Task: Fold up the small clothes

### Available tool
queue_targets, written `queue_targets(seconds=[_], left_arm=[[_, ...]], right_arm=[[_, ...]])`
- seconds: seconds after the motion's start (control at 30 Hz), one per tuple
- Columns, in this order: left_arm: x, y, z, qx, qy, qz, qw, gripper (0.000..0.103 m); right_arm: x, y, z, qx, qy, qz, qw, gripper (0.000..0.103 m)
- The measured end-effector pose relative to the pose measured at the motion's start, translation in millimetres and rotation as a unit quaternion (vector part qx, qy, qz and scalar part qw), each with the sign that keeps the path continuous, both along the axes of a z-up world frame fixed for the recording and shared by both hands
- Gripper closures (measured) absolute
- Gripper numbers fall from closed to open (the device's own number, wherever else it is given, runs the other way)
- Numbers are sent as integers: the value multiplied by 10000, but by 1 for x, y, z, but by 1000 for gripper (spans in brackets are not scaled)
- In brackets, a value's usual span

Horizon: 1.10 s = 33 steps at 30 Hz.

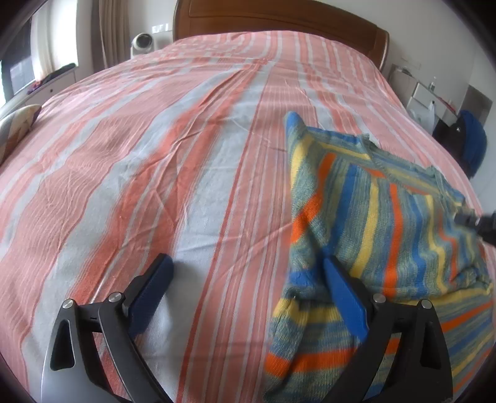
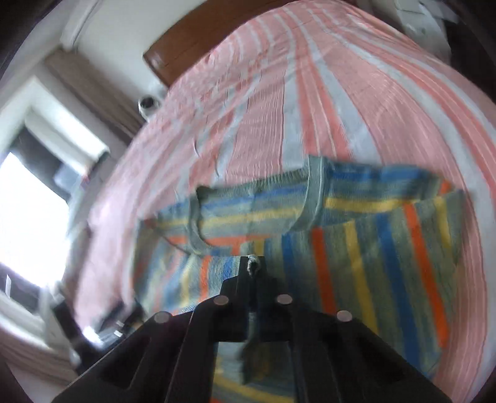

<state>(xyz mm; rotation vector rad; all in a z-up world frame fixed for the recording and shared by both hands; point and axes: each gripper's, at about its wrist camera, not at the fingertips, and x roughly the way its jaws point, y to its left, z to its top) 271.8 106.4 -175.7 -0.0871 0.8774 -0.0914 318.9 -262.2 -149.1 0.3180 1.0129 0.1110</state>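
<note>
A small knitted sweater striped in blue, yellow, orange and grey-green lies partly folded on the right side of the bed. My left gripper is open just above the sheet at the sweater's left edge; its right finger rests over the knit and its left finger over bare sheet. In the right wrist view, which is blurred, the sweater spreads out below my right gripper. That gripper is shut, with a pinch of knit fabric showing between its fingers. Its tip also shows at the sweater's right edge.
The bed's pink and grey striped sheet stretches far to the left and back. A wooden headboard stands behind it. A pillow lies at the left edge, a white appliance at the back, and a blue object beside the bed on the right.
</note>
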Motion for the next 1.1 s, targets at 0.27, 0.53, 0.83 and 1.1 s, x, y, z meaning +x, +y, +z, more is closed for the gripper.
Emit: queue_targets(seconds=[0.27,0.53,0.83,1.1], left_arm=[[1,-2,0,72,1,-3,10000,5],[3,1,10,-3,155,-47,9999,6],[16,66,45,379,42,312,9988,2],[21,86,-2,876,156,612,9942,0]], right_arm=[[-49,-15,1,776,260,-198,9965,80],[-67,14,-17,248,383,-51,9989,100],[-162,-64,48,-1026,-953,-280,9898,10],[-166,-145,-13,-1954,-269,-854,9766,6]])
